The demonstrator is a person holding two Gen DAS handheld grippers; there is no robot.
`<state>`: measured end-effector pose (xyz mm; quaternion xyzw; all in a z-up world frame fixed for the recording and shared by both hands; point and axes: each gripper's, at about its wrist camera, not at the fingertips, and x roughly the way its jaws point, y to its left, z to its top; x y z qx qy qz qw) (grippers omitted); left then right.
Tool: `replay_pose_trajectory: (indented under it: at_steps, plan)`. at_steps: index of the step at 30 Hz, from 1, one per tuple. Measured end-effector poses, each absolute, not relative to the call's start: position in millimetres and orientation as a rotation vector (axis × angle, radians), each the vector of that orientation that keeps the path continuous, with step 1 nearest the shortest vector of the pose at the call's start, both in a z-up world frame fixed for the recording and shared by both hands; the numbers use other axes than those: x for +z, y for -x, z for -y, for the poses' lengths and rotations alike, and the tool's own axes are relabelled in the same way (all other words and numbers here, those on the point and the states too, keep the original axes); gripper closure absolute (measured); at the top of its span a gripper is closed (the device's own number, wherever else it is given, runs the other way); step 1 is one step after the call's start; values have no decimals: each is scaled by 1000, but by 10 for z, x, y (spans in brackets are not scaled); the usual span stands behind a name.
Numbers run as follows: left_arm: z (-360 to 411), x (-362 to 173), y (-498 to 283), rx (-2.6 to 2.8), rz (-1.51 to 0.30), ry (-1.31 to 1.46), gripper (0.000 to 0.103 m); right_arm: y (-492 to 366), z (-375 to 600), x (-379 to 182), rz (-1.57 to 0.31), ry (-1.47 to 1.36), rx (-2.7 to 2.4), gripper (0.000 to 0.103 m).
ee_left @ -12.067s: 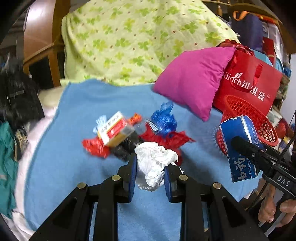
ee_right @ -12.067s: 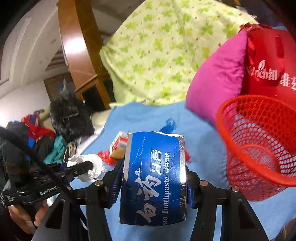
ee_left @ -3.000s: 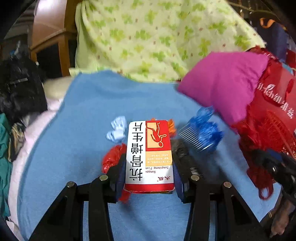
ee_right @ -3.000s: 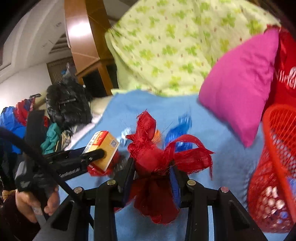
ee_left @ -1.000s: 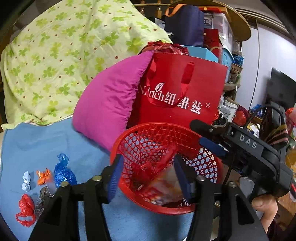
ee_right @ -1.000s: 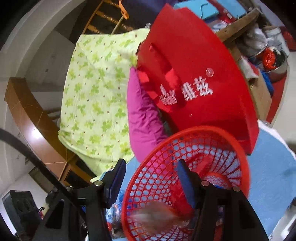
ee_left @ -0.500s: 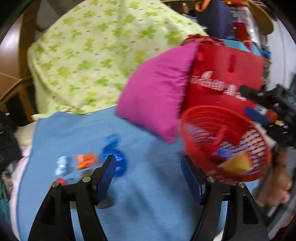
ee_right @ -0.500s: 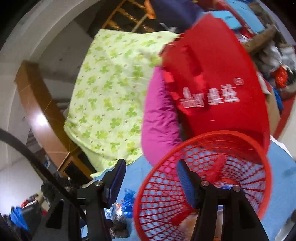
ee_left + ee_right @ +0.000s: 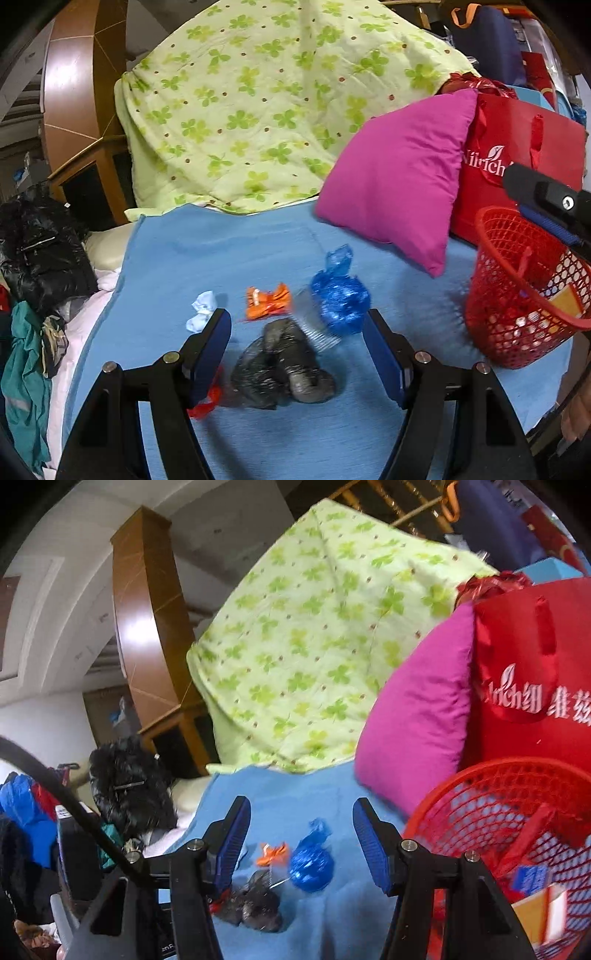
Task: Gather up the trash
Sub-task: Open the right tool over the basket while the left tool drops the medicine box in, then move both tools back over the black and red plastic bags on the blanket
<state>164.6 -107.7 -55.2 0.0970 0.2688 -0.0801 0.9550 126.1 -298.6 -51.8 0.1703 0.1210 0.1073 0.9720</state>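
Note:
Trash lies on the blue blanket (image 9: 221,251): a black crumpled bag (image 9: 280,369), a blue wrapper (image 9: 340,295), an orange wrapper (image 9: 267,301), a pale wrapper (image 9: 201,310) and a red scrap (image 9: 203,404). My left gripper (image 9: 295,354) is open just above the blanket, and the black bag lies between its fingers, untouched. The red mesh basket (image 9: 491,317) stands to the right with a box and other trash inside. My right gripper (image 9: 301,843) is open and empty, beside the basket (image 9: 480,805). The blue wrapper (image 9: 310,864) and black bag (image 9: 251,897) show beyond it.
A magenta pillow (image 9: 399,177) and a red gift bag (image 9: 517,147) lean behind the basket. A green clover quilt (image 9: 266,110) rises at the back. Dark clothes (image 9: 40,251) are piled off the blanket's left edge. One of my right gripper's fingers (image 9: 543,195) hangs over the basket.
Both grippers have swung left, away from the basket and toward the trash on the blanket. The left jaws stand wider. The box and red wrapper now lie in the basket.

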Motion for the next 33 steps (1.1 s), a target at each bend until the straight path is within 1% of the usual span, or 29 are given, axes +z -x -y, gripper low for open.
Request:
replay_pose_trajectory:
  at_steps: [8,18,33]
  plan:
    - [811,-694,-1741,-115,-574,-170,28,-1549,2893,-739,-396,-364,153,41]
    - [526,-907,-1869,-63,-617,-123,28,-1696,2627,-890,-459,-298,188,41]
    - [366,-989,-1909,-52,-622,-113,28,-1835,2430,-1027,-514,-290,206,41]
